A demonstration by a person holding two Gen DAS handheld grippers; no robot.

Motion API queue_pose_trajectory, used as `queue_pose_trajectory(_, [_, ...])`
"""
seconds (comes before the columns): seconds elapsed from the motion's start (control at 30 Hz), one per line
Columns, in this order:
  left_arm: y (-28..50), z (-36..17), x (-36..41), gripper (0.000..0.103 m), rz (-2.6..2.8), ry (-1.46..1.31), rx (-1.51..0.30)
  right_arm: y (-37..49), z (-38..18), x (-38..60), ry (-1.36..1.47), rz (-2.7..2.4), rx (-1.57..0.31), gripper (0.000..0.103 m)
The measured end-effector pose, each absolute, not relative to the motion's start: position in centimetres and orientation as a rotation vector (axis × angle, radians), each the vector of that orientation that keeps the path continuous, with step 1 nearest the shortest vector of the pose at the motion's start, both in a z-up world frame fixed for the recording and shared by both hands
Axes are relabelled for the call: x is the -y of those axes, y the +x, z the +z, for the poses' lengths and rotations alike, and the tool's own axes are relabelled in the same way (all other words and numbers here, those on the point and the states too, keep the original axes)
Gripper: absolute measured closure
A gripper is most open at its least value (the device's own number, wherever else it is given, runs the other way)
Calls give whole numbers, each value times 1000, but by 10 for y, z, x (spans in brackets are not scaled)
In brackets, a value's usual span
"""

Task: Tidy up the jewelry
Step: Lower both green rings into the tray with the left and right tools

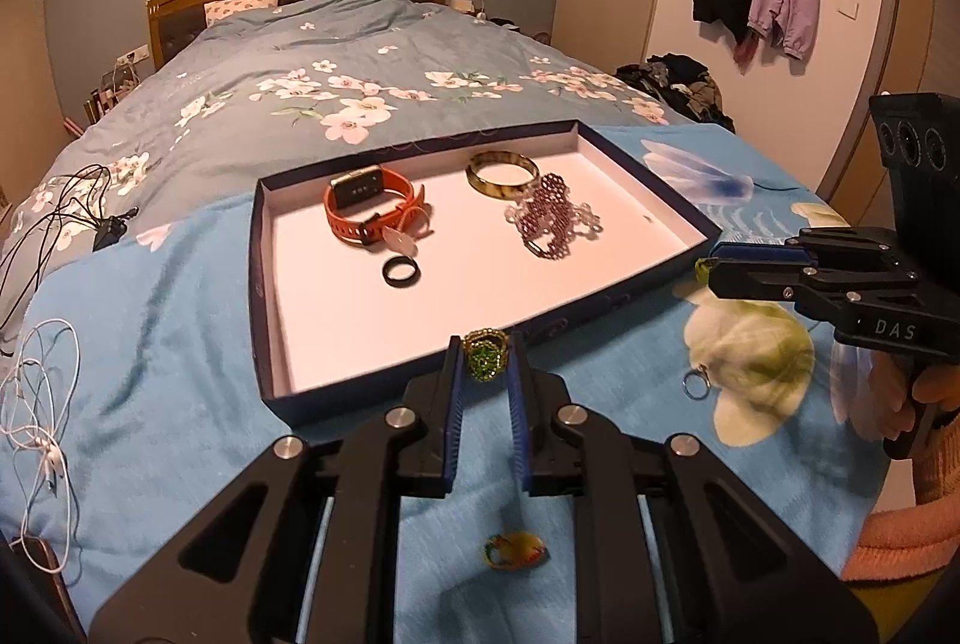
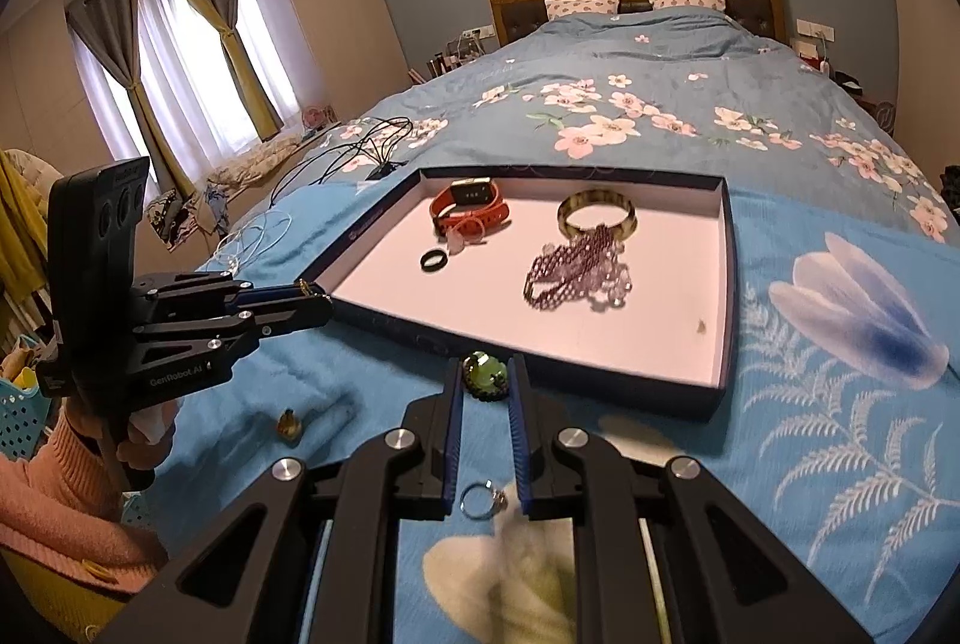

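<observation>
My left gripper [image 1: 486, 342] is shut on a green beaded ring with a gold rim [image 1: 485, 357], just above the near edge of a dark blue tray [image 1: 264, 284]. My right gripper [image 2: 485, 362] is shut on a ring with a green stone [image 2: 487, 375], held near the tray [image 2: 726, 284] and its front wall. On the tray's white floor lie an orange watch [image 1: 369, 209], a black ring [image 1: 401, 272], a mottled bangle [image 1: 503, 171] and purple beaded bracelets [image 1: 549, 218]. In each wrist view the other gripper shows from the side: right gripper [image 1: 711, 265], left gripper [image 2: 318, 297].
On the blue flowered cloth in front of the tray lie a silver ring [image 1: 696, 383] and a small yellow and orange ring [image 1: 516, 551]. White earphones [image 1: 42, 404] and black cables [image 1: 66, 206] lie at the left. The bed stretches behind.
</observation>
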State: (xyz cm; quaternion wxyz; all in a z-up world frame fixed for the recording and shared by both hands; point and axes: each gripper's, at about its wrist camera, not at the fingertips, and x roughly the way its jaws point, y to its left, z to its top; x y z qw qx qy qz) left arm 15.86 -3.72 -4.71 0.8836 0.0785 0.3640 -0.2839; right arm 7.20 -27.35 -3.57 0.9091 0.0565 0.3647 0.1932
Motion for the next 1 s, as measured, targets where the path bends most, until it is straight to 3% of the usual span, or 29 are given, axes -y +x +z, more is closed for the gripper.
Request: queue_pose_trajectory(1.0, [228,-63,59,89,-541,184,-819,143,-48,262,53,382,-806,90])
